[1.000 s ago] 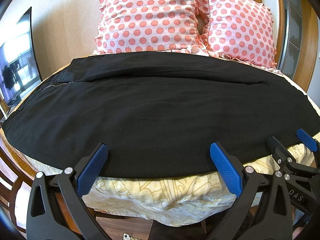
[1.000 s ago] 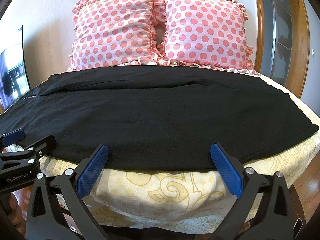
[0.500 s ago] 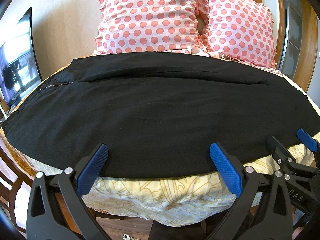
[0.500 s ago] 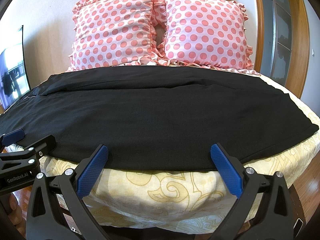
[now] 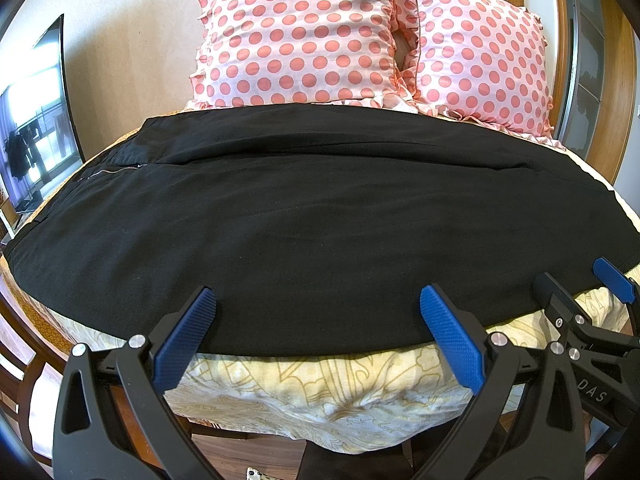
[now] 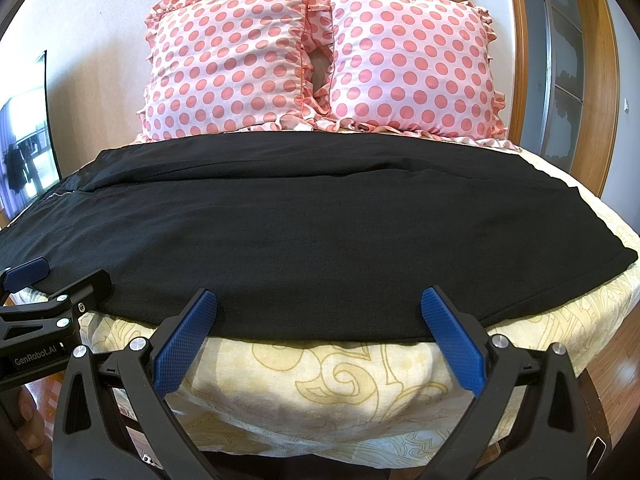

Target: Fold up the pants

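Note:
Black pants lie flat across the bed, waist and zipper at the left, leg ends at the right. They fill the middle of the right wrist view too. My left gripper is open and empty, hovering at the pants' near edge, left of centre. My right gripper is open and empty at the same near edge, further right. Each gripper shows at the side of the other's view: the right one and the left one.
Two pink polka-dot pillows lean on the wall behind the pants. The yellow patterned bedsheet hangs over the near bed edge. A TV screen stands at the left, a wooden door frame at the right.

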Available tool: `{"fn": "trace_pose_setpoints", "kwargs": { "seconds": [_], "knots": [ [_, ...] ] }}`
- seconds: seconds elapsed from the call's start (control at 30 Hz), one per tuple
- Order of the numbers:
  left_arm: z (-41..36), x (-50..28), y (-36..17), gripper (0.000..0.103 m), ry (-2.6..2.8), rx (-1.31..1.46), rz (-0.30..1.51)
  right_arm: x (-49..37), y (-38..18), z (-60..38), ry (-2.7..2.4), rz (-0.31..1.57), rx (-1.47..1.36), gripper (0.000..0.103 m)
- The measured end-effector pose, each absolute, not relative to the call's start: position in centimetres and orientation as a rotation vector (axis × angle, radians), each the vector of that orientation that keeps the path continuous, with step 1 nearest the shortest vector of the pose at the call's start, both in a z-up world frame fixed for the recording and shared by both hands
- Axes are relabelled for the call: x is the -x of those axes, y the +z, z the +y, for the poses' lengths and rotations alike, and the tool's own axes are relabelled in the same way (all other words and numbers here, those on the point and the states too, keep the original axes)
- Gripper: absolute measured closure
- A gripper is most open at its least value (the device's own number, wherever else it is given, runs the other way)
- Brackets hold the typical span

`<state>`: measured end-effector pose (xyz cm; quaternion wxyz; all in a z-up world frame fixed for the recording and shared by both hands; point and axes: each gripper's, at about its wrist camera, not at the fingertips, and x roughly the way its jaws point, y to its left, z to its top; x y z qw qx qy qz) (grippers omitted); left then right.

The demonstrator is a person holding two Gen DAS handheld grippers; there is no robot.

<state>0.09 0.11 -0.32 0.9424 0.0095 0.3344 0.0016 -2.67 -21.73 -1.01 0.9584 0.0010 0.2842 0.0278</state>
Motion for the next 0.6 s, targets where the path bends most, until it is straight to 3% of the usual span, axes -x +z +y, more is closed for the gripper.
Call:
{"fn": "trace_pose_setpoints", "kwargs": {
  "seconds": [0.37,0.47,0.6],
  "knots": [
    [0.0,-0.3,-0.3,0.002,0.0,-0.02,0.689,2.2,-0.9,-22.1,0.097,0.597,0.002,0.001],
    [0.3,-0.6,0.0,0.002,-0.014,-0.024,0.706,1.5,0.9,-23.2,0.157,0.635,-0.01,0.001],
    [0.6,-0.8,1.3,0.002,-0.03,-0.021,0.714,-0.2,4.7,-27.7,0.034,0.526,0.001,0.001]
  ]
}}
